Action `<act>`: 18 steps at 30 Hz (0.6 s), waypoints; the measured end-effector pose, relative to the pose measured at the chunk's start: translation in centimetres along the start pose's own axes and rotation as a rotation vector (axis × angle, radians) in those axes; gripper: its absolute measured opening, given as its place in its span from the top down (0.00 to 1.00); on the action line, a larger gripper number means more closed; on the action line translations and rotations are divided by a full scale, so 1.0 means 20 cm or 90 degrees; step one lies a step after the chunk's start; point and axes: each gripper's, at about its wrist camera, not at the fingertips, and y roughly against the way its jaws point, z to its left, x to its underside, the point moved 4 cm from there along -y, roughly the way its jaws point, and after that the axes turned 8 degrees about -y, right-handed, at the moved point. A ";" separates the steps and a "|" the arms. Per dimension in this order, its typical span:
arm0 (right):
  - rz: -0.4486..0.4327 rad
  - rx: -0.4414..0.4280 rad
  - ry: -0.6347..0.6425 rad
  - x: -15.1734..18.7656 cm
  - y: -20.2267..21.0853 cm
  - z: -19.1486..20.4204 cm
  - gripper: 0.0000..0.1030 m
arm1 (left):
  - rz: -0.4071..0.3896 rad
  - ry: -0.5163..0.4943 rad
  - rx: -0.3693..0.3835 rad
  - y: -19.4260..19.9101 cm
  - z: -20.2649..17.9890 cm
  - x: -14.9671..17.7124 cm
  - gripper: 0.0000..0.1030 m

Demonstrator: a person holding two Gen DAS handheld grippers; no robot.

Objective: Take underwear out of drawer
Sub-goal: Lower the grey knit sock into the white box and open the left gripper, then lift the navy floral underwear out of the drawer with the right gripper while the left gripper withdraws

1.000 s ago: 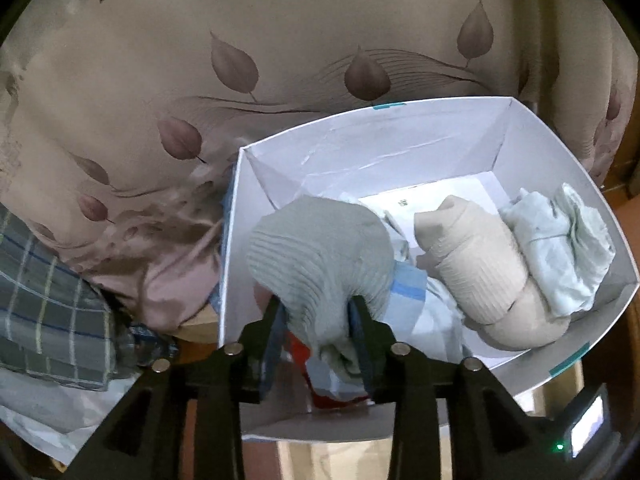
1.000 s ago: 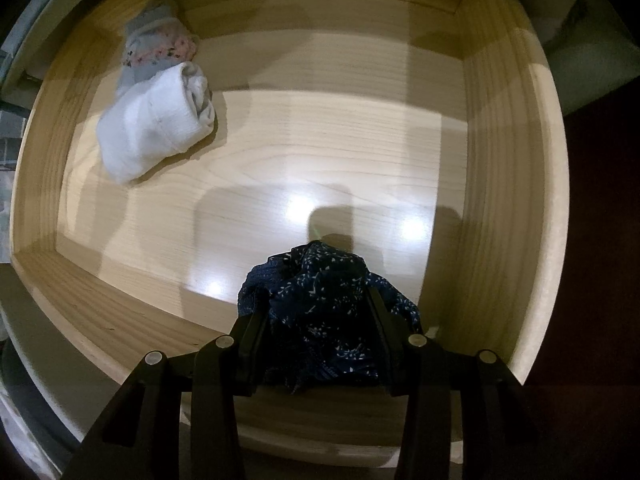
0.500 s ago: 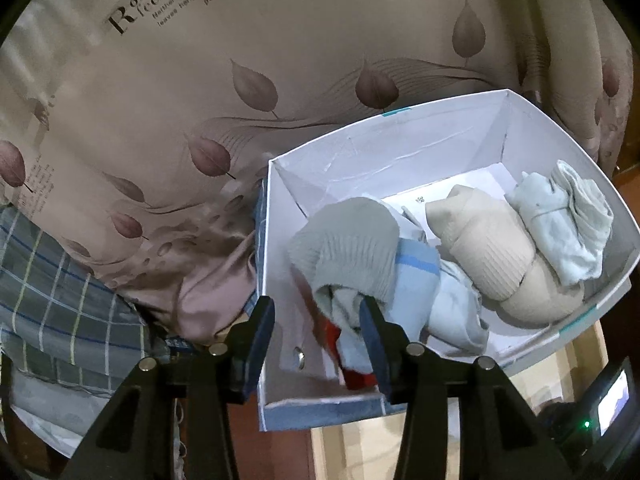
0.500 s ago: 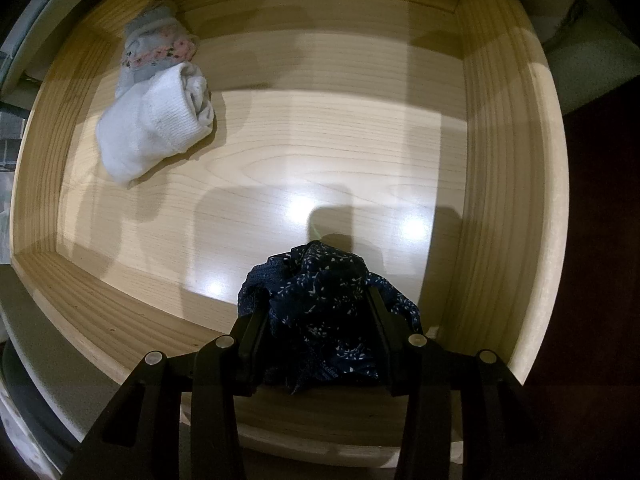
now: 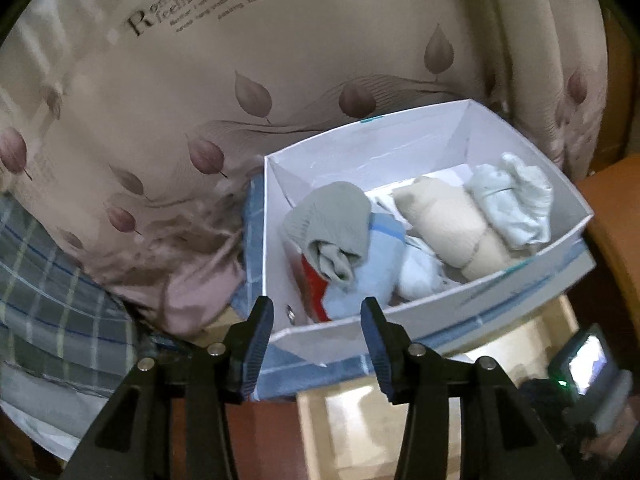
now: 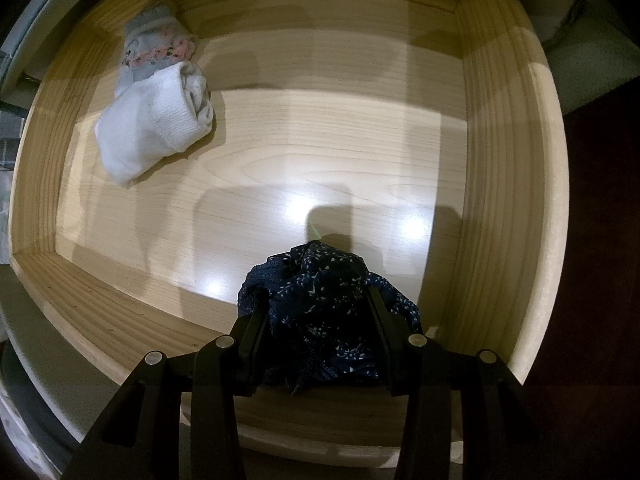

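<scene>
In the right wrist view my right gripper (image 6: 316,312) points down into a pale wooden drawer (image 6: 508,184) and is shut on dark blue speckled underwear (image 6: 320,304). A white rolled garment (image 6: 156,128) and a grey floral piece (image 6: 156,46) lie in the drawer's far left corner. In the left wrist view my left gripper (image 5: 316,320) hangs in front of a white box (image 5: 432,312), jaws opening with nothing between them. A grey rolled garment (image 5: 332,224) rests in the box beside a beige roll (image 5: 448,224) and a pale blue-green piece (image 5: 512,200).
The white box sits on a bed with a beige leaf-print cover (image 5: 240,80). Plaid fabric (image 5: 44,300) lies at the left. A light wooden drawer (image 5: 400,420) shows below the box, and the other handheld unit (image 5: 584,376) is at lower right.
My left gripper let go of the grey rolled garment, which now lies in the box, and pulled back toward the near edge with its jaws widening. The right gripper stayed still.
</scene>
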 end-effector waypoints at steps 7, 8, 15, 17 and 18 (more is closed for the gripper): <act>0.000 0.001 0.000 0.00 0.00 0.01 0.60 | 0.001 0.018 0.062 0.05 0.00 0.18 0.44; 0.000 0.001 0.000 0.00 0.00 0.01 0.60 | 0.006 0.020 0.074 0.04 -0.01 0.22 0.44; 0.001 -0.001 -0.002 0.00 0.00 0.01 0.60 | 0.062 0.027 0.078 -0.05 -0.17 0.53 0.44; 0.001 -0.002 -0.004 0.01 0.00 0.01 0.60 | 0.075 0.033 0.080 -0.07 -0.23 0.60 0.44; 0.001 -0.003 -0.005 0.01 -0.01 0.01 0.60 | 0.081 0.036 0.081 -0.09 -0.25 0.63 0.44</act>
